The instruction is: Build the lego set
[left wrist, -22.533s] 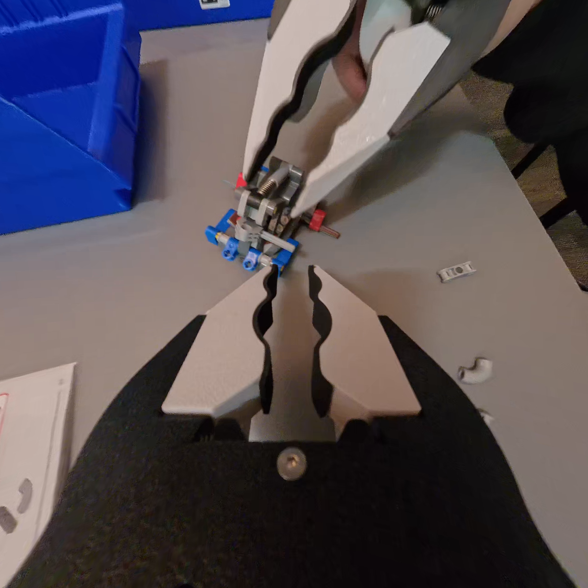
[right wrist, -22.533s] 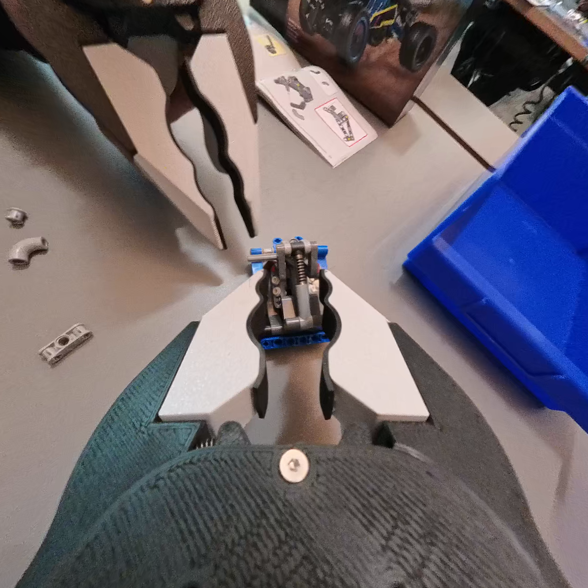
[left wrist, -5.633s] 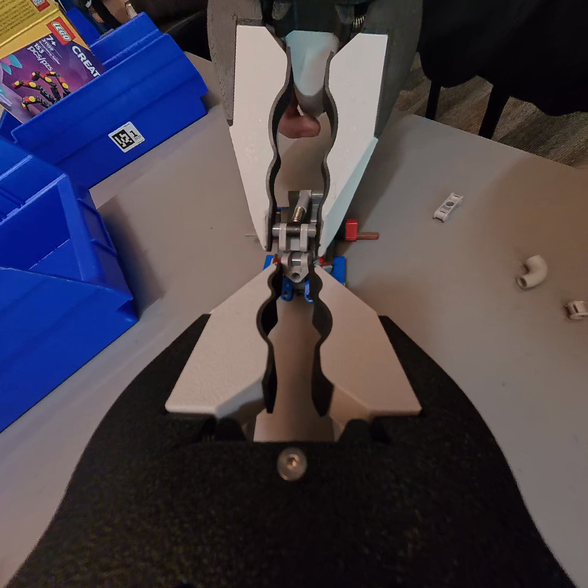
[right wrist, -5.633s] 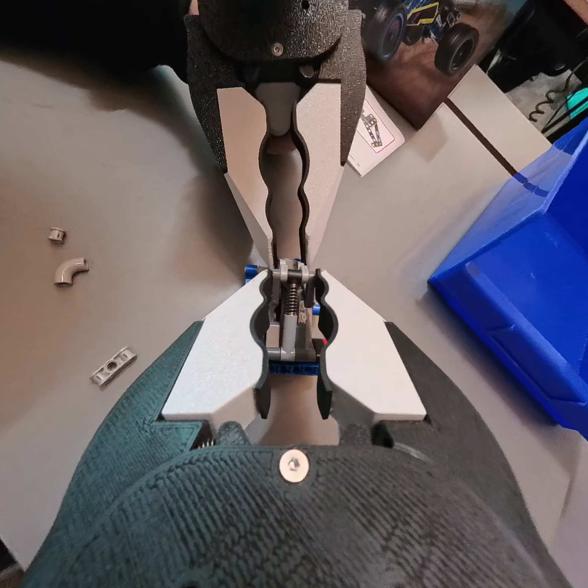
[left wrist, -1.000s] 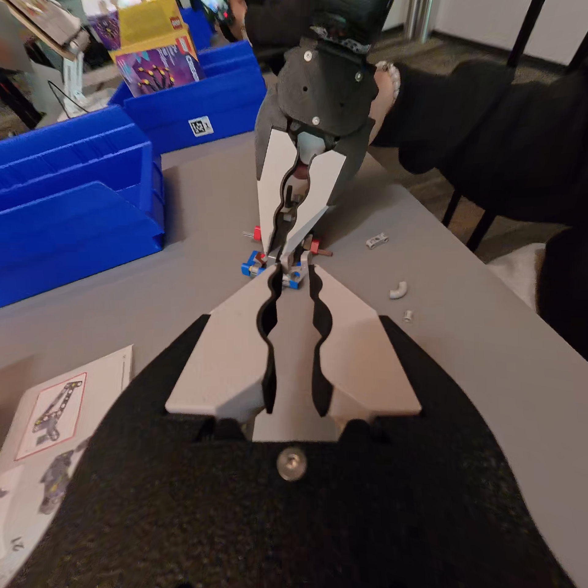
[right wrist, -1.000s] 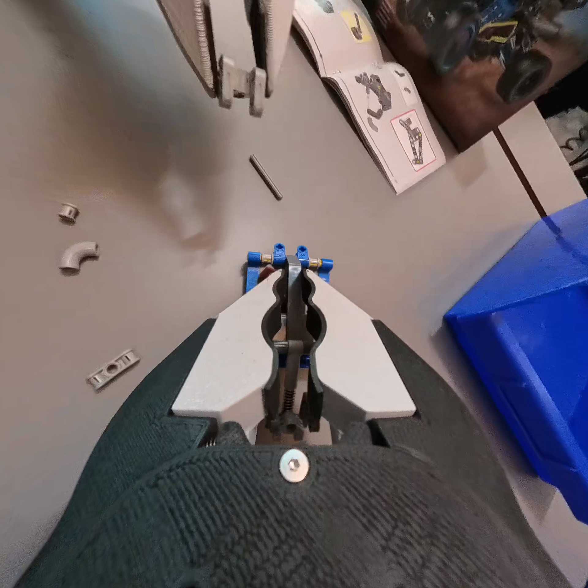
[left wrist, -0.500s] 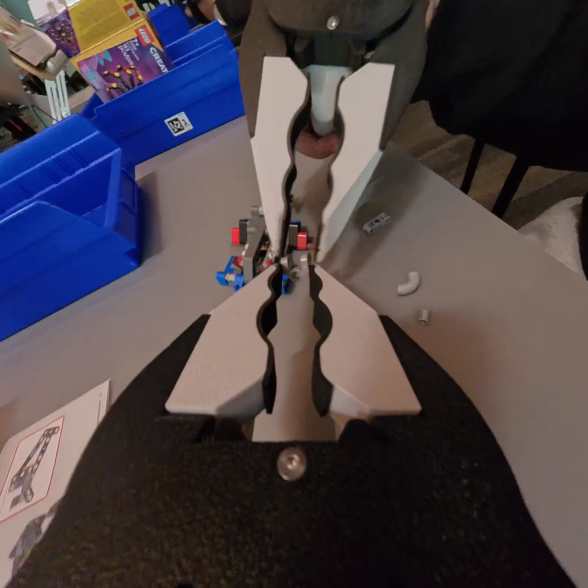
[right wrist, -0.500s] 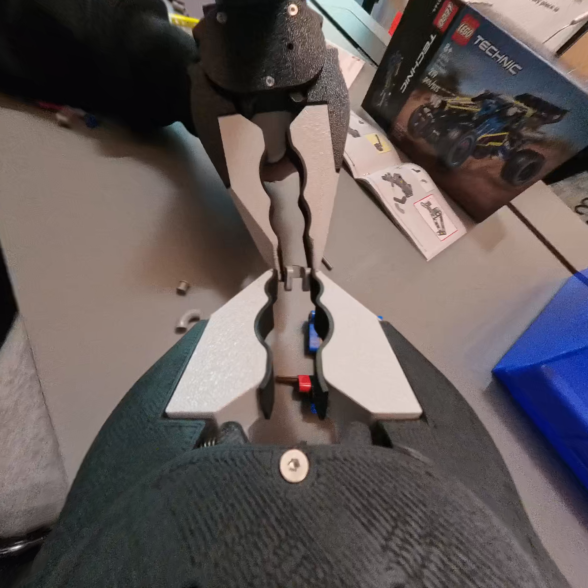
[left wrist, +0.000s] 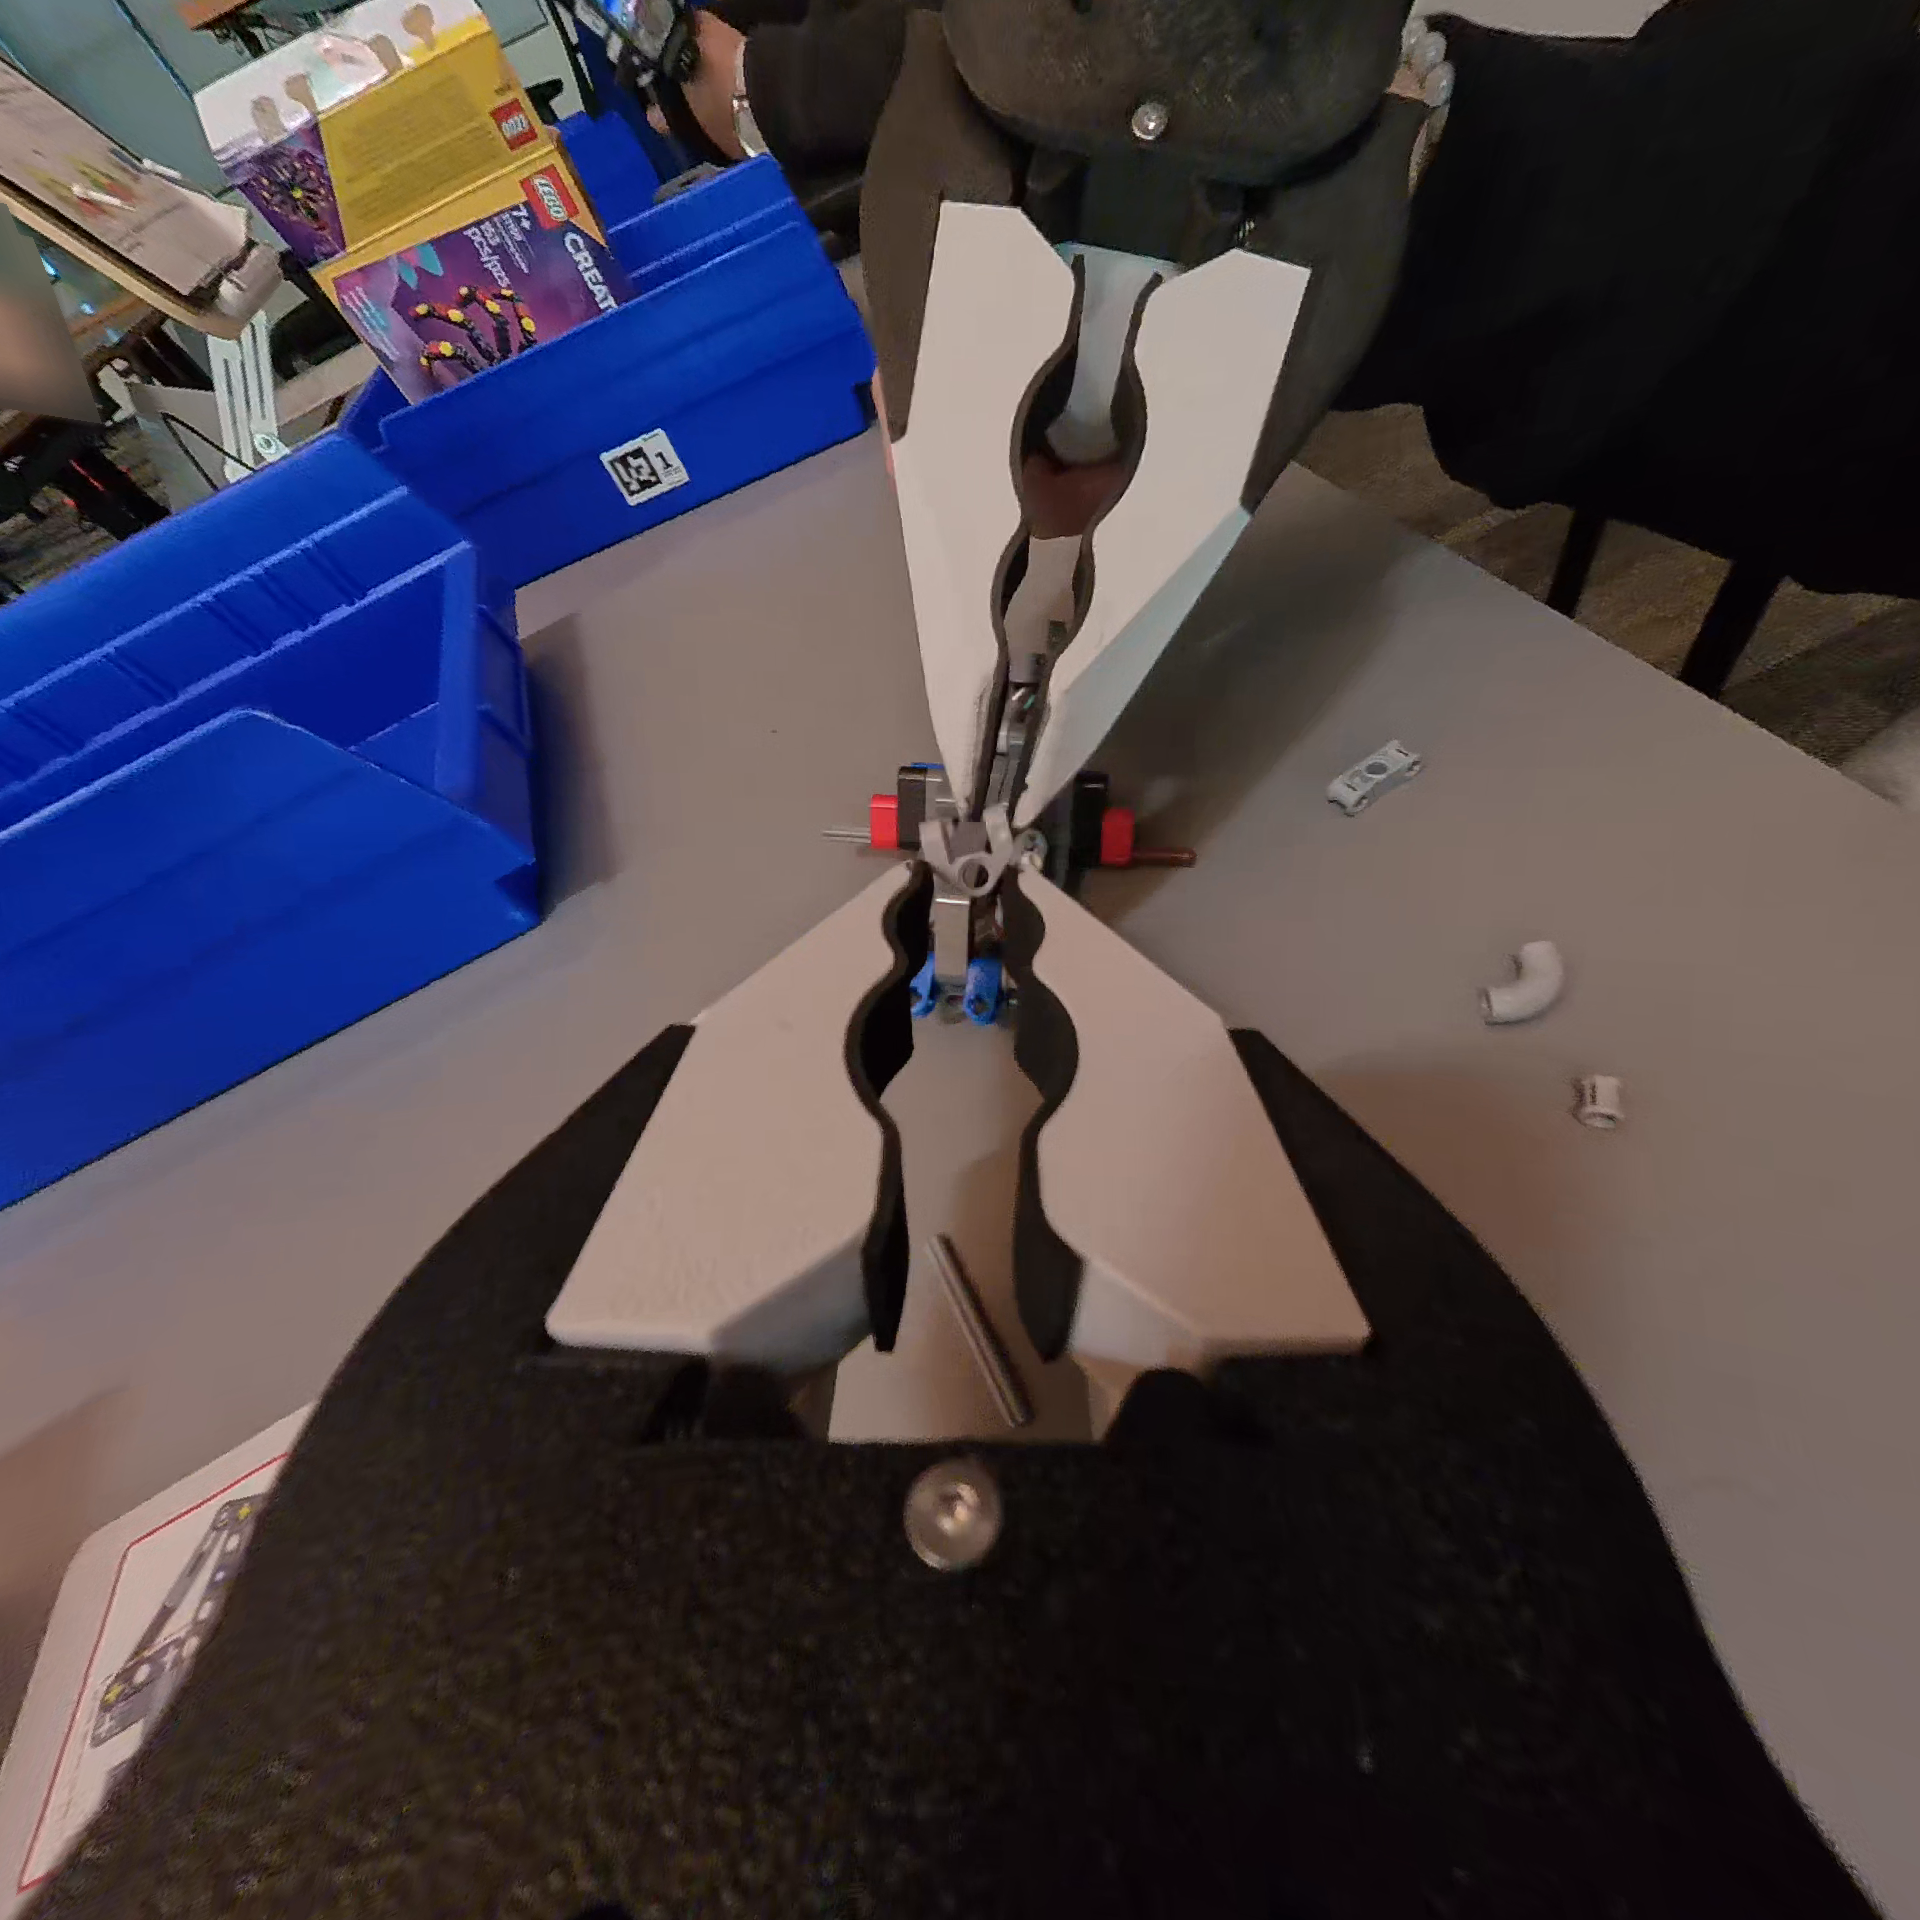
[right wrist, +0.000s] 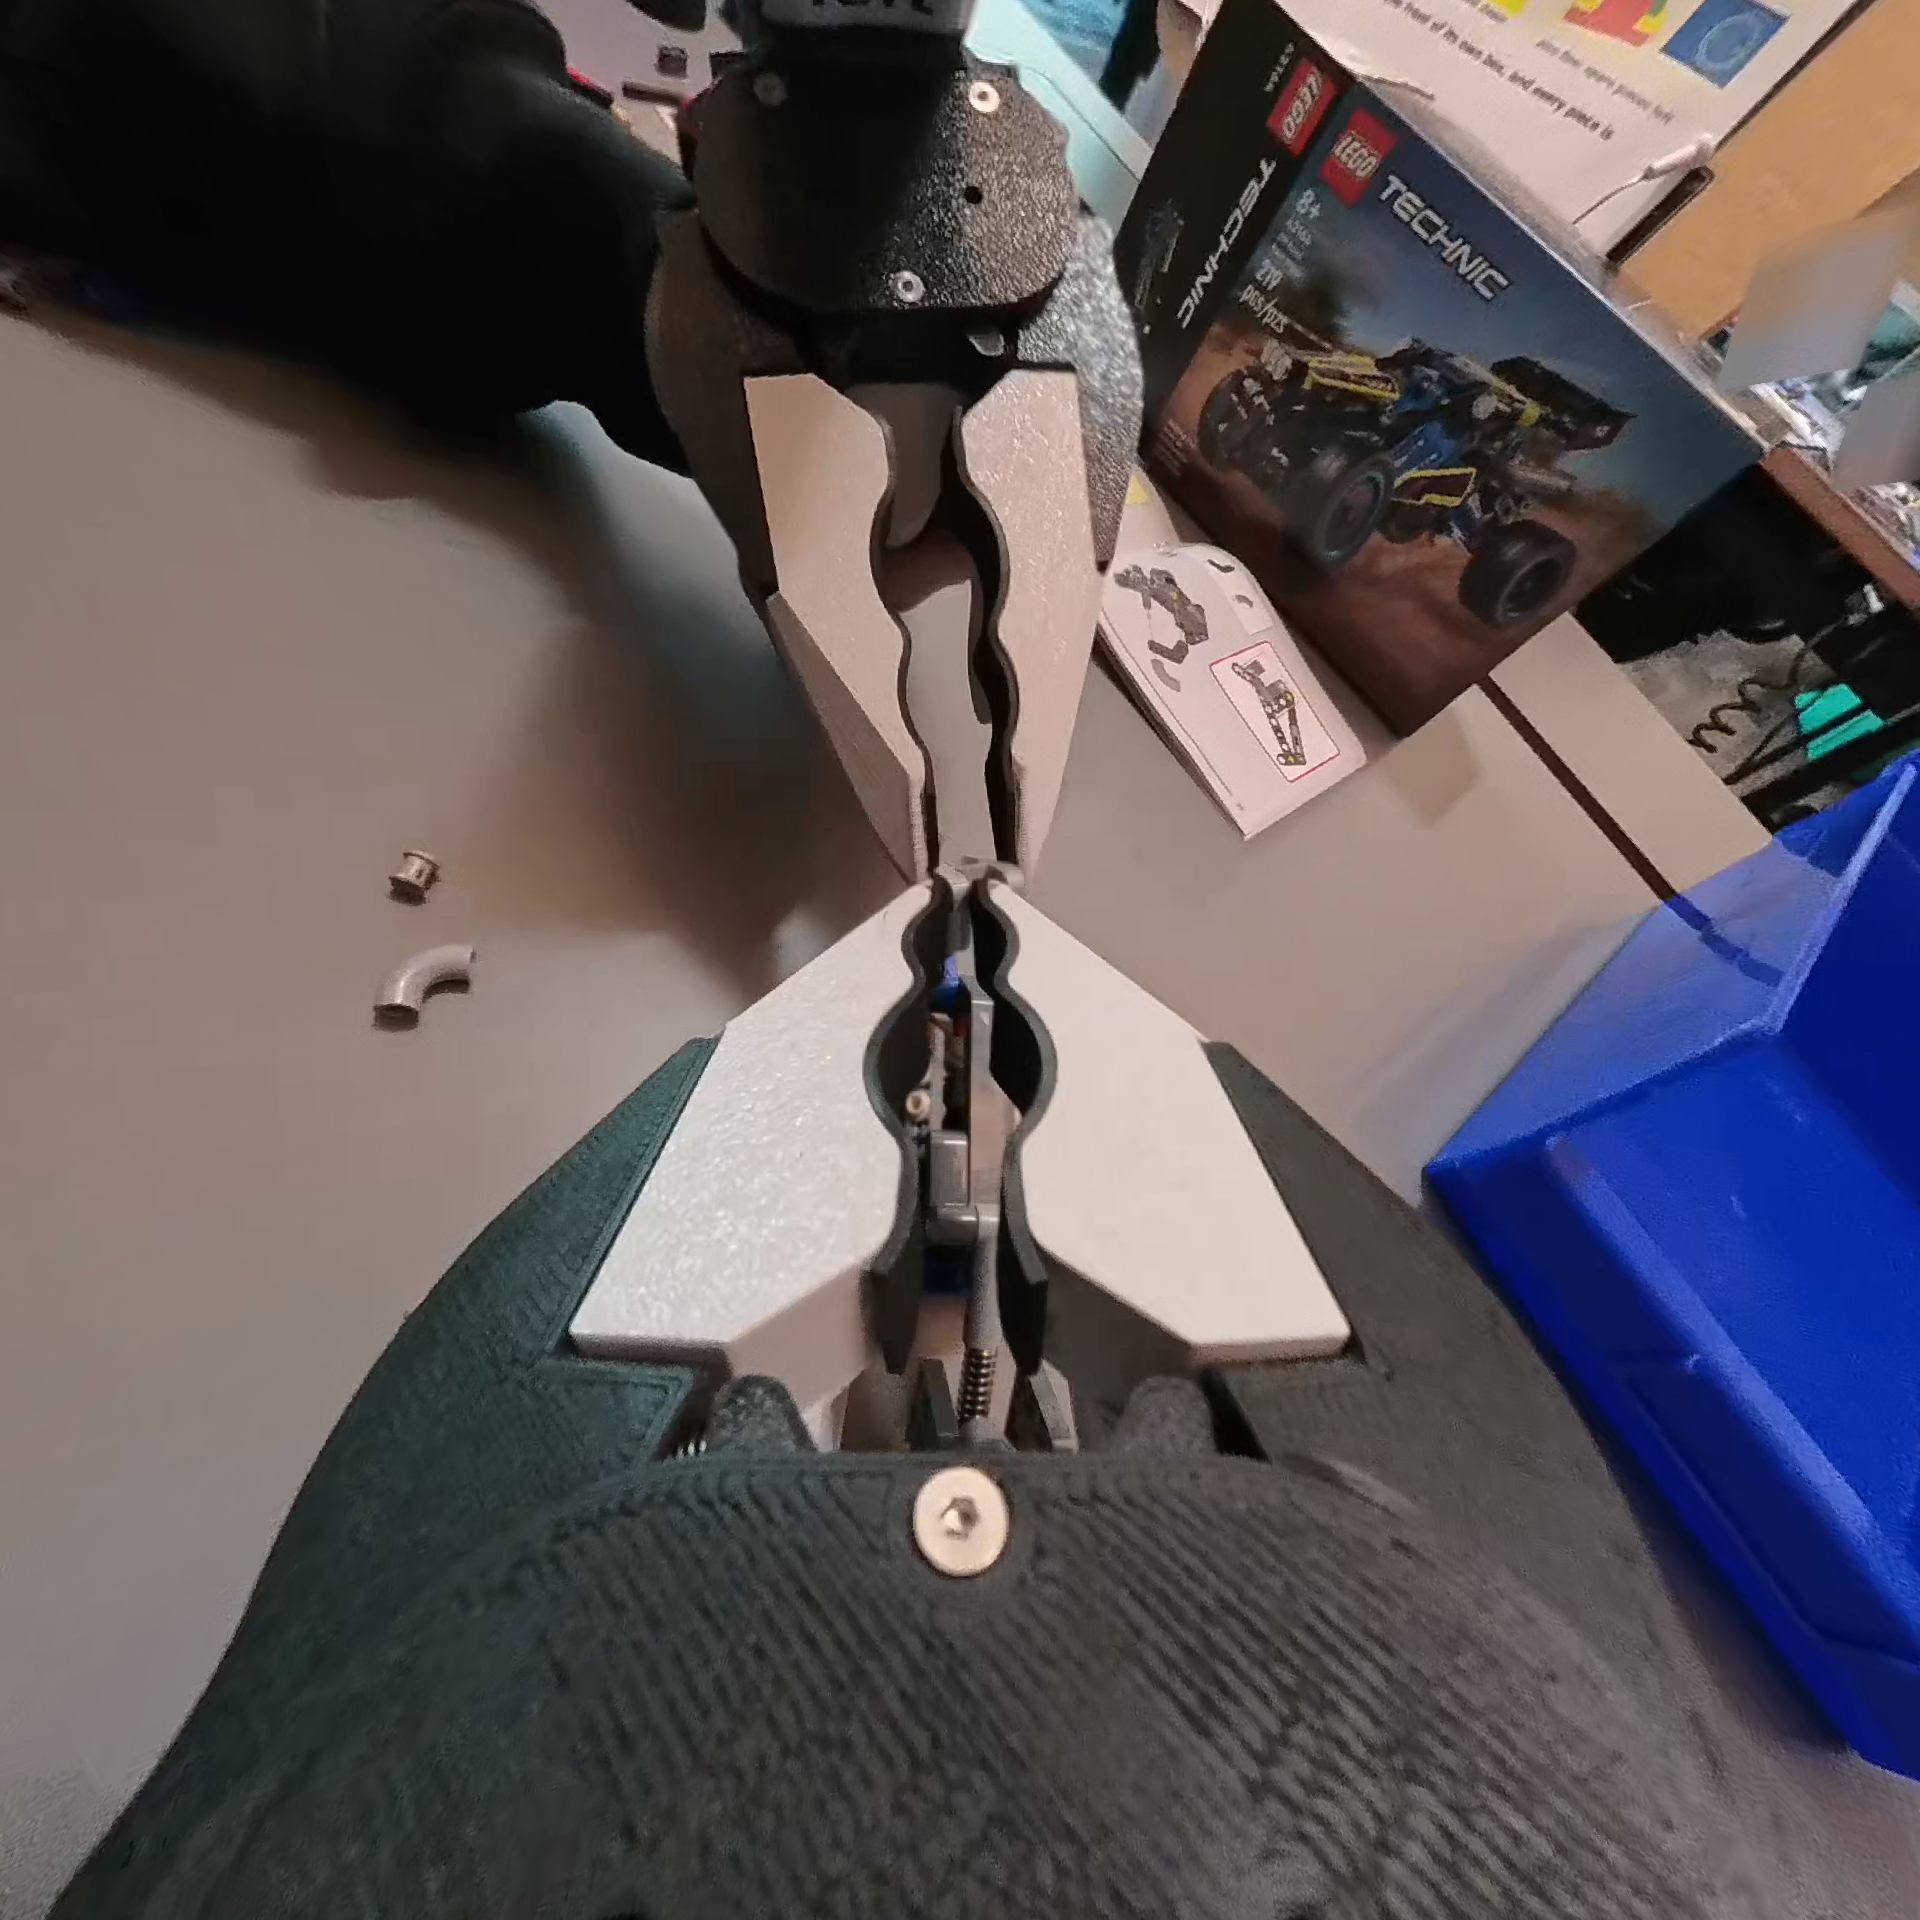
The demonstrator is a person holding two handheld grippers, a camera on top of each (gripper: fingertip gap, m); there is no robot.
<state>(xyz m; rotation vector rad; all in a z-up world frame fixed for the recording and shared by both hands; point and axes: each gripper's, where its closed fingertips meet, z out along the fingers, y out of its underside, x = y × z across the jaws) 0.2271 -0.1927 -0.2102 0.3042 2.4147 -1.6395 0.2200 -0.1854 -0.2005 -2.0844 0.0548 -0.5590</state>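
While both tongs meet over the grey surface, the right tongs are clamped on the small brick assembly; the left tongs stand narrowly parted around its grey end, contact unclear. Blue bins with a coded sticker, printed toy boxes, an instruction booklet and loose grey pieces surround them in a cluttered room.
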